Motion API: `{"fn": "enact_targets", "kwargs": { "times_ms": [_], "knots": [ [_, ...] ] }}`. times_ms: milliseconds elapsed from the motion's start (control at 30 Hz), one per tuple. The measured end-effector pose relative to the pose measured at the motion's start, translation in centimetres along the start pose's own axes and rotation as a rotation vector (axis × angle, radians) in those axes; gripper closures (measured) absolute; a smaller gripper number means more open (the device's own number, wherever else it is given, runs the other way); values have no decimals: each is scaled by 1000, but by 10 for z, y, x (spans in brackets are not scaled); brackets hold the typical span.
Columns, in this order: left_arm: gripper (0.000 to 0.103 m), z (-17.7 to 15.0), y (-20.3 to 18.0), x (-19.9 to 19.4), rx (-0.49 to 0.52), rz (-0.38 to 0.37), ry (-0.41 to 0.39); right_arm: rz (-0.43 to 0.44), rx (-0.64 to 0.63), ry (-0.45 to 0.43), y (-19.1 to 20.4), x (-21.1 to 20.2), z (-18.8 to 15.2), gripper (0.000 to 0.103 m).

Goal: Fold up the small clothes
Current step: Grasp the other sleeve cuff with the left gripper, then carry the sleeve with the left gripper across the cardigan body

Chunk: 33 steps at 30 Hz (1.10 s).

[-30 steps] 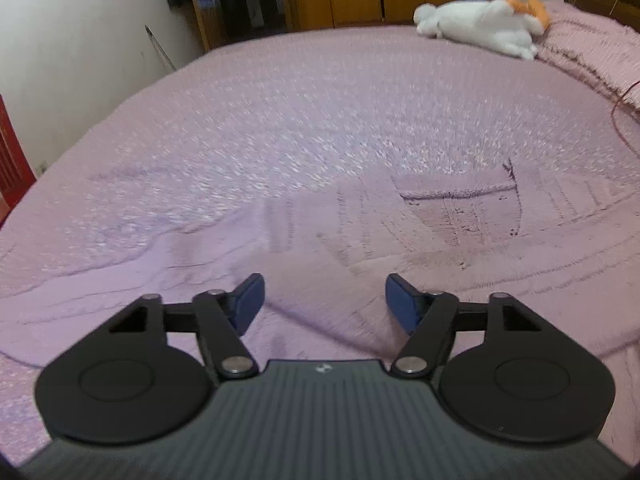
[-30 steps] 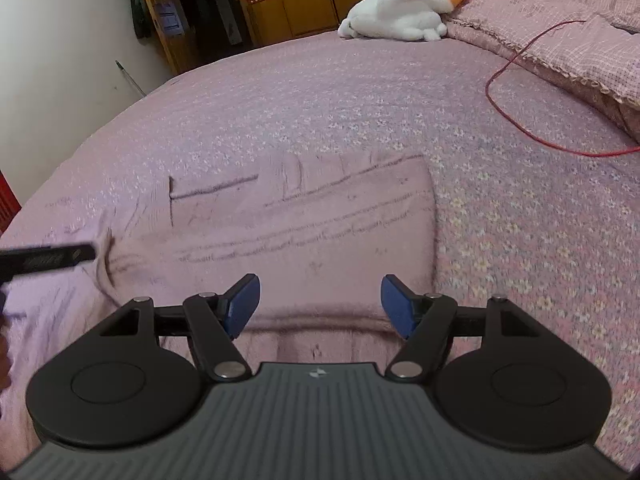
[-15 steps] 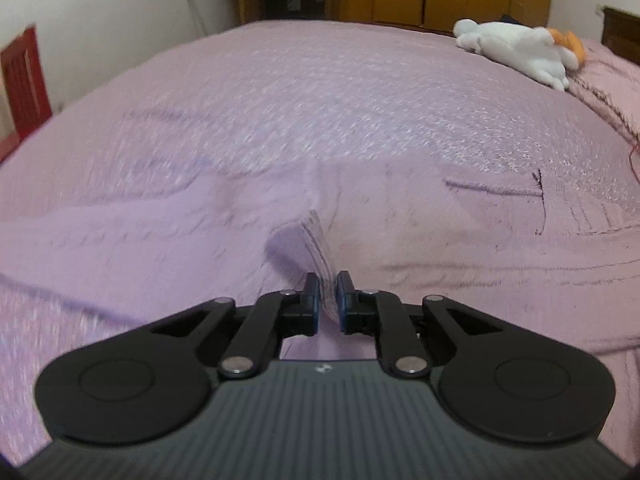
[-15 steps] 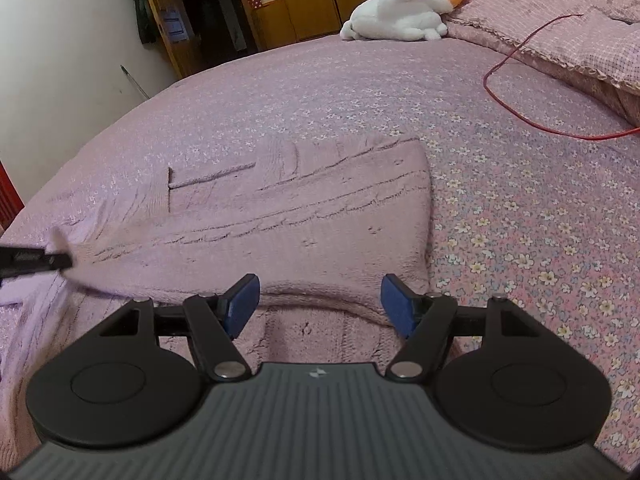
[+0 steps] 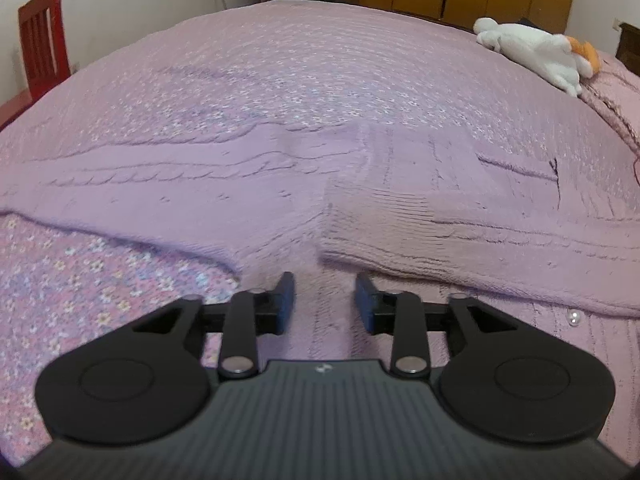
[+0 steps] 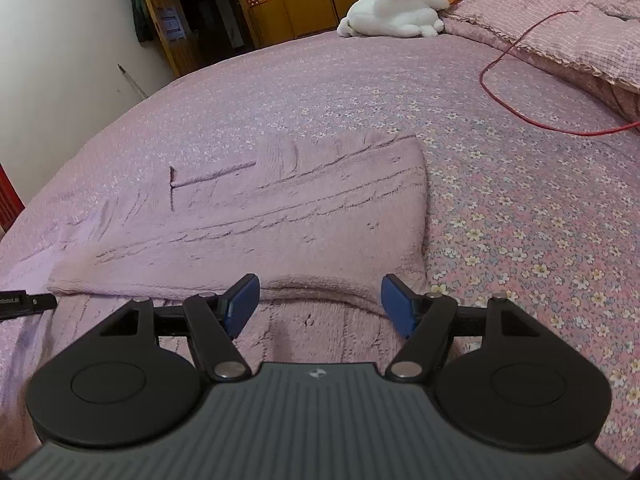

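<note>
Beside the sweater's folded edge, both grippers (left, right) gape.

Left wrist: low over sweater, facing across bed toward wardrobes.
Right wrist: low, close, same direction.
Shared: sweater, plush, bed.

Right gripper agape over sweater

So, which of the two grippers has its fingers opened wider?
The right gripper: the gap between its blue pads is clearly wider. The left gripper is also open, but narrower, above the pink sweater.
</note>
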<state>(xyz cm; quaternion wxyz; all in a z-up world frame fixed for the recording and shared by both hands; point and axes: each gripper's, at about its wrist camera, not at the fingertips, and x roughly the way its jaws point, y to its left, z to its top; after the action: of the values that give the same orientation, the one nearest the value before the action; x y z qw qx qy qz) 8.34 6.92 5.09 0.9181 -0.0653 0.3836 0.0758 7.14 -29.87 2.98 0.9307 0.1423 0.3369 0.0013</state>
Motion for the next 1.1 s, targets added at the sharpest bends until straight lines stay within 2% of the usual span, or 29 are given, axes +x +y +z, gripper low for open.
{"fn": "enact_targets", "kwargs": {
  "times_ms": [133,333,533,600,633,667,767,1000,1100],
  "knots": [
    [58,6,7,-9,-11,-28,-21,51,140,6,-12,-15,-3,29],
    [58,15,-2,-6,23,-23,-52,218,432,65,-41,-17,-13,29],
    [58,14,-12,15,67,-8,-21,193,578,-6,-55,5,-13,31],
    [58,12,-13,21,68,-8,-3,157,602,-39,-58,8,-14,67],
    [58,12,-13,23,62,-9,1,123,606,-49,-59,8,-14,91],
    [58,11,-13,23,59,-11,-3,100,618,-74,-62,5,-16,94],
    [53,10,-14,24,62,-26,-10,88,635,-124,-69,-1,-21,95],
    [51,5,-21,23,101,-5,-12,92,628,-90,-77,7,-28,94],
    [50,9,-18,17,87,-2,13,104,605,-56,-75,6,-26,89]
  ]
}}
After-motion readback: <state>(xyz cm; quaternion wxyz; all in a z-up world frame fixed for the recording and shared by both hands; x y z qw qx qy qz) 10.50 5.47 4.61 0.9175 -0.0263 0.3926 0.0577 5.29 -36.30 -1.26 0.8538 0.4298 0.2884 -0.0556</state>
